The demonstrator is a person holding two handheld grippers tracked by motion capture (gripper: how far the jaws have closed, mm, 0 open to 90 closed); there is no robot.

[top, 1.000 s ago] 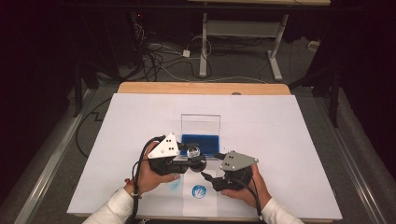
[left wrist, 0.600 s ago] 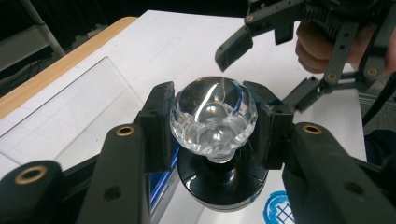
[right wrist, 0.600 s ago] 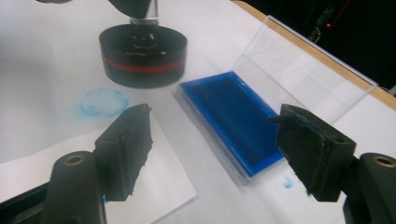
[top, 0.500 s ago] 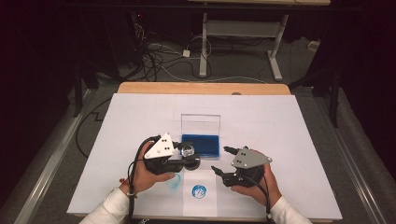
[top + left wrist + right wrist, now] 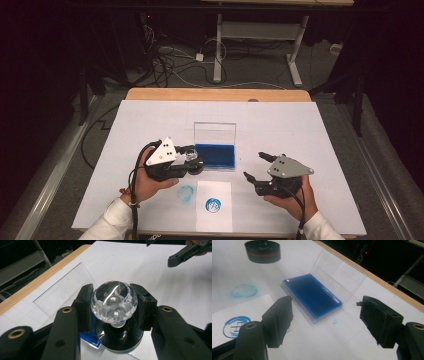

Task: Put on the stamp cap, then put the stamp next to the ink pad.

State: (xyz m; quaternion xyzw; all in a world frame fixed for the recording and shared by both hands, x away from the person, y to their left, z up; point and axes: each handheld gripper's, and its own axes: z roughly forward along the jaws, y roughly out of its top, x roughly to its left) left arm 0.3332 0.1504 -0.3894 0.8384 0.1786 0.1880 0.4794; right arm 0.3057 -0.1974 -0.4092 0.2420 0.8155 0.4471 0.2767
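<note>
Our left gripper (image 5: 113,305) clamps the stamp (image 5: 113,303) beside the ink pad (image 5: 215,155); our right gripper (image 5: 257,166), empty, has just been opening.

lighting's harsh overhead, the white table (image 5: 310,130) blows out bright while everything around it sinks into black; glare streaks on the crystal knob (image 5: 113,303), nearby jaws slightly soft

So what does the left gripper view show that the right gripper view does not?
Left gripper view alone: the left gripper shut on the stamp's clear faceted knob.

Right gripper view alone: the right gripper, open with nothing between its jaws, a blue stamped circle on the paper slip, and a faint blue smudge.

Both: the blue ink pad, its raised clear lid and the stamp's black base.
</note>
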